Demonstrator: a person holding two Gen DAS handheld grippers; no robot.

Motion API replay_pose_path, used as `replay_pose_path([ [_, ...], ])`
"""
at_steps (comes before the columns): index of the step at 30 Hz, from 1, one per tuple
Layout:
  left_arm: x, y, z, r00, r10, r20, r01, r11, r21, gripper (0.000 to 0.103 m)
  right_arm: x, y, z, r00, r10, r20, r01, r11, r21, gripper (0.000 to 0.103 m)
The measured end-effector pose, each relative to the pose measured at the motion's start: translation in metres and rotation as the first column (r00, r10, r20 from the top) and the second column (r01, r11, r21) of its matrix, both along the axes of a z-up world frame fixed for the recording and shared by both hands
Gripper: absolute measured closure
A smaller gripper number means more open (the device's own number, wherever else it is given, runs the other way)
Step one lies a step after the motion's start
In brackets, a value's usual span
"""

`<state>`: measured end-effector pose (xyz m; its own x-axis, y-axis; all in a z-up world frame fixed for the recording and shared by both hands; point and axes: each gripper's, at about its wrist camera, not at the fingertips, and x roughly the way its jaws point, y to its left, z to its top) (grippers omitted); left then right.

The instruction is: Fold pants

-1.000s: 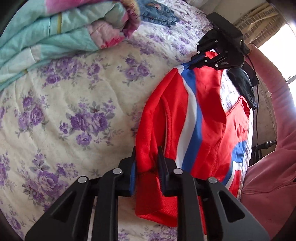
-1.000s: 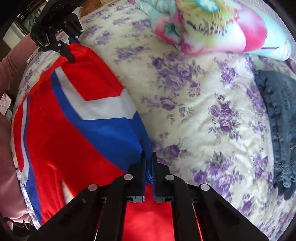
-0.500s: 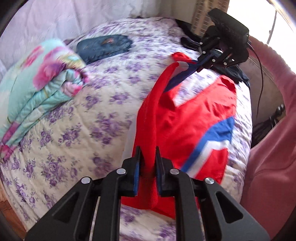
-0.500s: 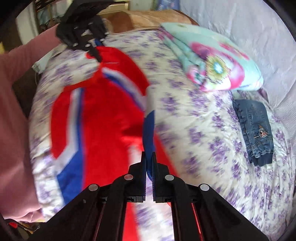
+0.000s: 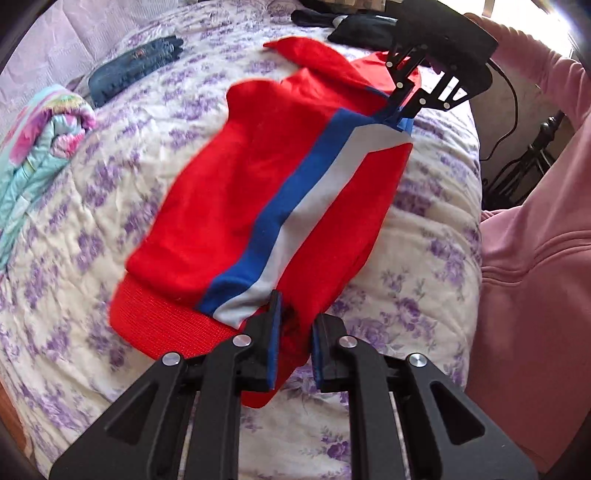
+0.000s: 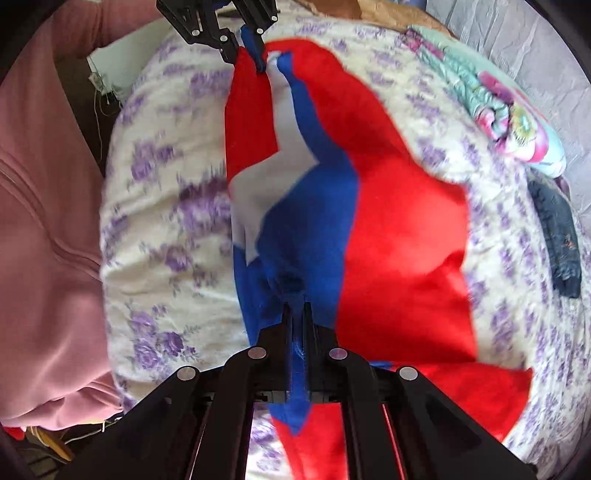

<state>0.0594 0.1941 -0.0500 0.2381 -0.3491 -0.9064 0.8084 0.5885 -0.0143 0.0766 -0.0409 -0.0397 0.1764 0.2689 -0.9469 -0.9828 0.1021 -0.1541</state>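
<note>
The red pants (image 5: 258, 166) with a blue and white stripe lie stretched over the floral bed (image 5: 92, 221), folded lengthwise. My left gripper (image 5: 295, 328) is shut on the waistband end near the bed's near edge. My right gripper (image 5: 400, 120) shows at the far end, shut on the blue leg end. In the right wrist view the pants (image 6: 399, 229) spread ahead, my right gripper (image 6: 296, 314) pinches blue fabric, and the left gripper (image 6: 255, 59) holds the far end.
A folded colourful quilt (image 5: 37, 140) lies at the left and small blue jeans (image 5: 136, 70) at the back left. Dark items (image 5: 354, 26) sit at the far bed edge. The person's pink sleeve and body (image 5: 535, 258) are at the right.
Both grippers swung the held pants edge over toward the person's side. The pants went from hanging upright between the grippers to lying folded lengthwise on the bed.
</note>
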Motion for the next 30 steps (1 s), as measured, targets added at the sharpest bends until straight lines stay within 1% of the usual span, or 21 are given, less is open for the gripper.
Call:
replay_pose_path([
  [2, -0.001, 0.002, -0.003, 1.000, 0.018, 0.004, -0.018, 1.000, -0.024, 0.089, -0.002, -0.001, -0.010, 1.000, -0.014, 0.017, 0.014, 1.000, 0.001, 0.097],
  [5, -0.003, 0.005, -0.004, 0.998, 0.063, -0.007, -0.064, 0.996, -0.056, 0.086, -0.001, -0.006, -0.009, 0.997, -0.073, 0.006, 0.072, 0.996, 0.046, 0.092],
  [6, -0.006, 0.006, -0.001, 0.997, 0.076, 0.003, -0.075, 0.996, -0.053, 0.083, 0.000, -0.009, -0.004, 0.995, -0.102, -0.020, 0.103, 0.992, 0.067, 0.080],
  [7, -0.010, 0.005, 0.003, 0.997, 0.081, 0.013, -0.080, 0.996, -0.046, 0.075, 0.002, -0.015, 0.003, 0.990, -0.132, -0.054, 0.137, 0.985, 0.105, 0.069],
  [8, -0.016, 0.005, 0.009, 0.996, 0.083, 0.024, -0.082, 0.996, -0.039, 0.067, 0.006, -0.026, 0.015, 0.979, -0.179, -0.093, 0.193, 0.966, 0.174, 0.044],
  [9, -0.023, 0.004, 0.019, 0.995, 0.086, 0.051, -0.084, 0.996, -0.037, 0.049, 0.011, -0.035, 0.026, 0.968, -0.224, -0.116, 0.246, 0.941, 0.231, 0.036],
  [10, -0.029, 0.001, 0.030, 0.991, 0.092, 0.100, -0.088, 0.995, -0.042, 0.035, 0.018, -0.046, 0.037, 0.950, -0.281, -0.137, 0.309, 0.909, 0.281, 0.036],
  [11, -0.033, -0.001, 0.039, 0.985, 0.098, 0.141, -0.091, 0.994, -0.054, 0.030, 0.030, -0.062, 0.050, 0.917, -0.365, -0.162, 0.399, 0.855, 0.332, 0.036],
  [13, -0.036, -0.009, 0.062, 0.972, 0.119, 0.205, -0.094, 0.988, -0.126, 0.019, 0.051, -0.090, 0.068, 0.836, -0.518, -0.182, 0.543, 0.733, 0.409, 0.032],
  [14, -0.034, -0.014, 0.070, 0.967, 0.137, 0.216, -0.100, 0.980, -0.171, 0.016, 0.065, -0.108, 0.076, 0.764, -0.615, -0.196, 0.627, 0.638, 0.447, 0.024],
  [15, -0.028, -0.020, 0.076, 0.961, 0.169, 0.218, -0.121, 0.968, -0.220, 0.012, 0.077, -0.124, 0.080, 0.692, -0.688, -0.219, 0.692, 0.547, 0.471, 0.022],
  [16, -0.019, -0.026, 0.077, 0.957, 0.203, 0.207, -0.149, 0.957, -0.250, 0.011, 0.091, -0.136, 0.081, 0.630, -0.737, -0.246, 0.740, 0.472, 0.480, 0.022],
  [17, -0.011, -0.032, 0.073, 0.954, 0.232, 0.188, -0.177, 0.947, -0.269, 0.011, 0.105, -0.149, 0.080, 0.554, -0.782, -0.285, 0.791, 0.390, 0.471, 0.022],
  [19, 0.010, -0.051, 0.054, 0.949, 0.288, 0.129, -0.244, 0.929, -0.277, 0.011, 0.128, -0.158, 0.075, 0.454, -0.818, -0.353, 0.852, 0.282, 0.442, 0.022],
  [20, 0.019, -0.057, 0.042, 0.947, 0.308, 0.091, -0.274, 0.923, -0.270, 0.011, 0.143, -0.158, 0.070, 0.392, -0.831, -0.396, 0.886, 0.224, 0.407, 0.022],
  [21, 0.031, -0.067, 0.025, 0.949, 0.315, 0.024, -0.298, 0.917, -0.263, 0.011, 0.154, -0.154, 0.066, 0.357, -0.834, -0.421, 0.905, 0.198, 0.376, 0.022],
  [23, 0.043, -0.076, -0.001, 0.949, 0.311, -0.058, -0.315, 0.916, -0.249, 0.012, 0.171, -0.145, 0.059, 0.295, -0.863, -0.410, 0.933, 0.168, 0.317, 0.022],
  [25, 0.043, -0.082, -0.016, 0.948, 0.317, -0.035, -0.316, 0.917, -0.242, 0.012, 0.188, -0.133, 0.049, 0.246, -0.897, -0.366, 0.954, 0.157, 0.256, 0.022],
  [27, 0.037, -0.083, -0.018, 0.951, 0.308, 0.008, -0.296, 0.921, -0.252, 0.012, 0.207, -0.121, 0.036, 0.194, -0.938, -0.289, 0.973, 0.147, 0.178, 0.023],
  [28, 0.036, -0.081, -0.017, 0.952, 0.306, 0.003, -0.294, 0.917, -0.268, 0.012, 0.217, -0.117, 0.027, 0.178, -0.953, -0.247, 0.979, 0.147, 0.142, 0.024],
  [30, 0.038, -0.073, -0.017, 0.953, 0.300, -0.029, -0.294, 0.903, -0.314, 0.012, 0.232, -0.111, 0.007, 0.133, -0.980, -0.149, 0.990, 0.126, 0.056, 0.026],
])
